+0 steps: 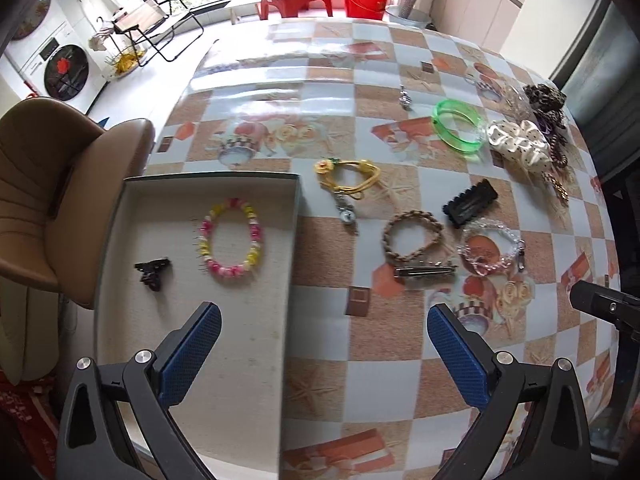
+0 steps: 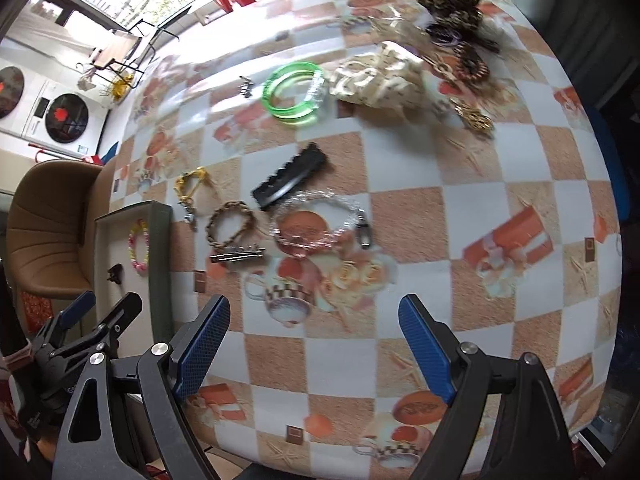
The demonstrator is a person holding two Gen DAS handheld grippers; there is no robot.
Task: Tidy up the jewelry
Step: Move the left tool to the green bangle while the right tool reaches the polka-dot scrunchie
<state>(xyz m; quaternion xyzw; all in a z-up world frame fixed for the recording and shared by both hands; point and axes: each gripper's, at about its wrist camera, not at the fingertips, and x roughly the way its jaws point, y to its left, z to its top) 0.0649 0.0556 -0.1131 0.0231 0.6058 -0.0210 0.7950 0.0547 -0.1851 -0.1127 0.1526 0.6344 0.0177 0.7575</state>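
A shallow open box [image 1: 248, 340] lies at the table's left edge, holding a pink-and-yellow bead bracelet [image 1: 232, 238] and a small black claw clip [image 1: 153, 273]. My left gripper [image 1: 324, 320] is open and empty, straddling the box's right wall. On the table lie a yellow cord bracelet [image 1: 348, 178], a braided brown bracelet [image 1: 412, 236], a silver barrette [image 1: 426, 271], a black hair clip [image 1: 470, 202], a clear bead bracelet [image 1: 490, 250] and green bangles [image 1: 458, 126]. My right gripper [image 2: 314, 318] is open and empty above the table, near the barrette [image 2: 236, 257].
Scrunchies and hair ties [image 1: 528, 136] pile at the far right of the checkered tablecloth [image 1: 320, 80]. A small silver charm [image 1: 406, 98] lies farther back. A brown chair [image 1: 52, 184] stands left of the table.
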